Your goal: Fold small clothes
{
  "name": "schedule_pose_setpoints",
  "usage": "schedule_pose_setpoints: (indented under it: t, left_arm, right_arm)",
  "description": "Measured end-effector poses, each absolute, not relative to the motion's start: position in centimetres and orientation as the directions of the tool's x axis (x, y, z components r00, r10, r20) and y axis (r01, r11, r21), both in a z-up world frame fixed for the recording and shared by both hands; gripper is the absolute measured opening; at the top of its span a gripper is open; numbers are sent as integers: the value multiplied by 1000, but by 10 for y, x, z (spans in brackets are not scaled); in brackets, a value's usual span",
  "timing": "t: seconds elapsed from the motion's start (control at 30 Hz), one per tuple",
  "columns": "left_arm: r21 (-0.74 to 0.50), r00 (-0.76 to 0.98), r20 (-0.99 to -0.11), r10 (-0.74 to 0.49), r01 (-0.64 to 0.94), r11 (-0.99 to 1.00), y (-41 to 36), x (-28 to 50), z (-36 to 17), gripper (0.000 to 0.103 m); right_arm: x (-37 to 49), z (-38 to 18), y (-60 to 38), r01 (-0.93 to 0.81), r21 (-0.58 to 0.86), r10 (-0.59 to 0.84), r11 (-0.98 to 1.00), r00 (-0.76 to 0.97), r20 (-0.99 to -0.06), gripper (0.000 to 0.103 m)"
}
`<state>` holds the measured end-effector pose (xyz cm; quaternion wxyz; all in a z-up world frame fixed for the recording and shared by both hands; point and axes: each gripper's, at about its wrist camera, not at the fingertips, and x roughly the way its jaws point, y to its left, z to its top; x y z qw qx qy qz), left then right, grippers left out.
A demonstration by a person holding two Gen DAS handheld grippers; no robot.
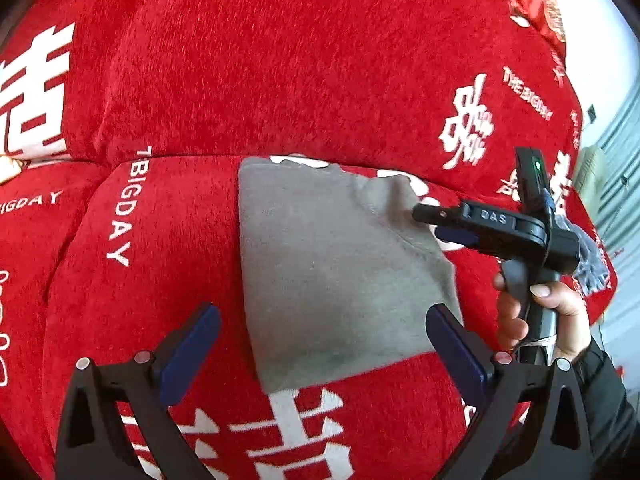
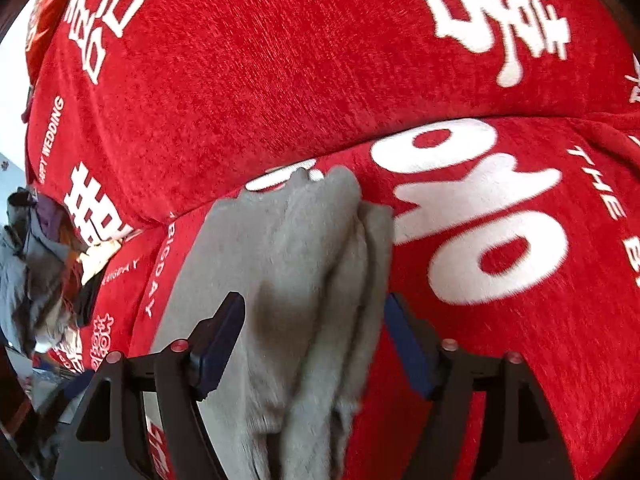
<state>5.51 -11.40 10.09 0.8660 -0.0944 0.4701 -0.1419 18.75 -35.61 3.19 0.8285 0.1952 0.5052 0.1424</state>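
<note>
A small grey garment (image 1: 332,264) lies folded on the red sofa seat (image 1: 160,240). My left gripper (image 1: 324,344) is open, just above the garment's near edge, with nothing between its fingers. My right gripper (image 1: 430,220) comes in from the right and reaches the garment's bunched right edge. In the right wrist view the grey cloth (image 2: 316,280) lies bunched in folds between the right gripper's (image 2: 316,340) spread fingers; the fingers stand apart and do not pinch it.
The sofa is covered in red plush with white characters and "THE BIG DAY" print; its backrest (image 1: 280,60) rises behind the seat. A pile of mixed clothes (image 2: 36,264) lies at the left in the right wrist view. A hand (image 1: 552,312) holds the right gripper's handle.
</note>
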Motion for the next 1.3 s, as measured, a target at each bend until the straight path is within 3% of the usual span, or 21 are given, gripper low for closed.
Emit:
schedule_pose_setpoints:
  t: [0.07,0.13,0.17,0.27,0.33,0.43,0.5,0.57,0.63,0.73,0.9,1.0,1.03,1.1,1.2,1.3]
  left_arm:
    - [-280,502,-806,-313,143,949,-122,74,89,103]
    - [-293,464,-829,-313,118,949,-126,96,73,103]
    - [-307,433,-841,-325,111,945,-130,104,64,103]
    - [-316,379,-865,-330,102,943,-140,112,41,101]
    - [-283,378,-873,-308,123,951,-147,108,33,101]
    - [-145,412,-887,-208,179,973,-167,97,25,101]
    - [-93,416,-893,-173,207,974,-172,93,26,101]
    - [-136,408,-888,-212,207,969,-165,94,36,101]
    - [-234,432,-853,-292,182,955,-148,98,53,101]
    - [-299,491,-815,-308,101,949,-124,119,67,101]
    - [-293,411,-879,-242,-63,954,-101,151,31,101]
    - [-310,335,-906,-257,-115,944,-91,145,4,101]
    - [-317,316,-910,-268,-116,941,-89,142,-4,101]
    - [-333,336,-897,-287,-86,939,-86,133,-4,102]
    - [-309,370,-891,-262,-74,948,-84,120,16,102]
    - [-307,424,-865,-266,-28,951,-90,114,39,102]
  right_arm:
    - [207,19,-347,-7,457,418,889,417,-807,75]
    - [224,12,-333,-25,435,410,900,385,-827,32]
    - [228,15,-326,-55,421,408,905,385,-828,19]
    - [223,49,-309,-214,349,409,912,516,-753,19]
    - [228,44,-313,-215,303,372,928,526,-765,18]
    - [244,1,-329,-136,319,346,938,414,-842,25]
    - [240,-3,-343,-93,362,364,928,438,-822,53]
    - [230,9,-361,-37,374,346,927,473,-811,62]
    - [214,28,-372,-25,342,301,939,541,-785,62]
    - [195,58,-362,-99,300,299,949,588,-751,62]
    - [175,62,-303,-318,334,454,887,474,-754,66]
    - [171,30,-303,-290,232,345,929,440,-829,67]
    - [169,21,-310,-269,246,346,931,439,-829,67]
    - [165,15,-327,-193,297,353,935,442,-825,80]
    - [143,29,-343,-125,321,341,939,475,-811,80]
    - [96,47,-338,-182,288,341,940,545,-766,80]
